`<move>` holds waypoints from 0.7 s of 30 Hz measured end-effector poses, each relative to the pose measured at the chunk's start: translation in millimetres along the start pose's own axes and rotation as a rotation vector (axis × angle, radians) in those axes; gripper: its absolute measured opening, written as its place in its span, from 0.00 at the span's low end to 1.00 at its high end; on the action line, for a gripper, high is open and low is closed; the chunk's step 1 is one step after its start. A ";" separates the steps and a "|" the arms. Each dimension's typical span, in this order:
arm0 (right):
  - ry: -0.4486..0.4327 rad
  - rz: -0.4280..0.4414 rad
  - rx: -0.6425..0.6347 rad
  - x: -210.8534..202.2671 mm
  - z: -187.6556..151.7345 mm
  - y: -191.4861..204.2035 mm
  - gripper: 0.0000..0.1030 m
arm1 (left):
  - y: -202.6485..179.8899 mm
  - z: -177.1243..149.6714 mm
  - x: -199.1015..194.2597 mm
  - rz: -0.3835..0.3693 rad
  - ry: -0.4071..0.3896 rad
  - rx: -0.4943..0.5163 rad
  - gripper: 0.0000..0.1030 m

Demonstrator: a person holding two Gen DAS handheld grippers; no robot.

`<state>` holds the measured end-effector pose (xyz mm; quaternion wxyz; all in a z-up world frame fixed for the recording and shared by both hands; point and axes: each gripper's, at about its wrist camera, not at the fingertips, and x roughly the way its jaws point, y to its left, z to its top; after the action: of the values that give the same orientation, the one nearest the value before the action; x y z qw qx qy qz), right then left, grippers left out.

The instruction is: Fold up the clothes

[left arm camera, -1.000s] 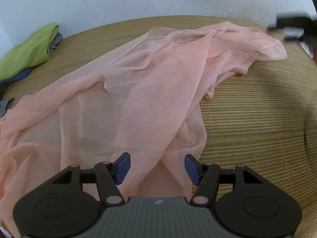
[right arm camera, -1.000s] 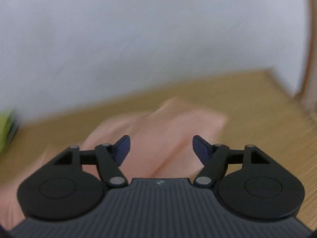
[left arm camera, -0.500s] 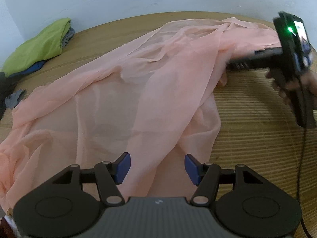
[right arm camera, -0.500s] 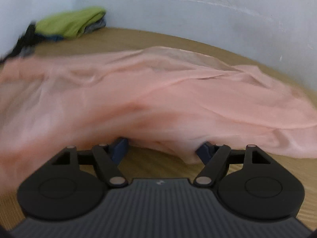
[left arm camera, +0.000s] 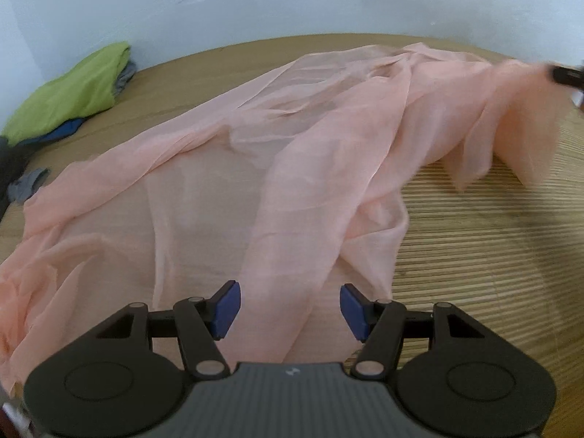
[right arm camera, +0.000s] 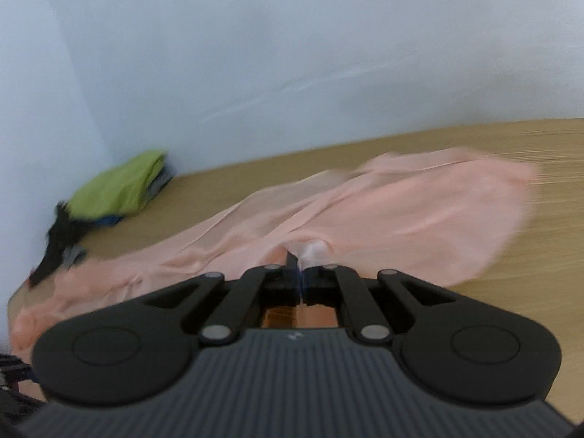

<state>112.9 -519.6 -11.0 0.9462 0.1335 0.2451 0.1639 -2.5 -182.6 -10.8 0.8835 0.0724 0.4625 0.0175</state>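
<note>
Bamboo mat (left arm camera: 492, 255) against a pale wall (left arm camera: 292, 0)

The ribbed slats run bare along the right side, up to the plain bluish-white wall behind.

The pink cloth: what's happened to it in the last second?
The right gripper swung in, its jaws just closed on the pink cloth at its far edge, and that end is now lifted. The left gripper stayed open above the near part; the green clothes pile is untouched.

The left wrist view looks steeply down over the left tool (left arm camera: 290, 306), close above the near end of the pink cloth (left arm camera: 277, 168). The right wrist view looks flatter along the right tool (right arm camera: 300, 273), low over the cloth's other end. Both show the cloth and, beyond it, the green pile (left arm camera: 73, 93) by the wall.
</note>
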 end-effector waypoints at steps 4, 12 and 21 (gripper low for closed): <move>-0.116 -0.302 0.080 -84.0 0.0 -40.0 0.03 | 1.0 -9.7 -9.1 -0.053 -0.027 0.040 0.61; 0.062 -0.570 0.047 -132.3 -36.1 -30.4 0.41 | 7.5 -33.8 -24.7 -0.135 -0.065 0.110 0.61; 0.177 -0.619 -0.043 -113.6 -119.4 23.1 0.55 | 7.3 -53.6 -34.4 -0.180 -0.085 0.158 0.61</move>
<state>-47.2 -520.6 -56.4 0.9286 0.0179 0.3521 -0.1158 -65.8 -172.8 -11.9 0.8918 0.1008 0.4292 -0.1016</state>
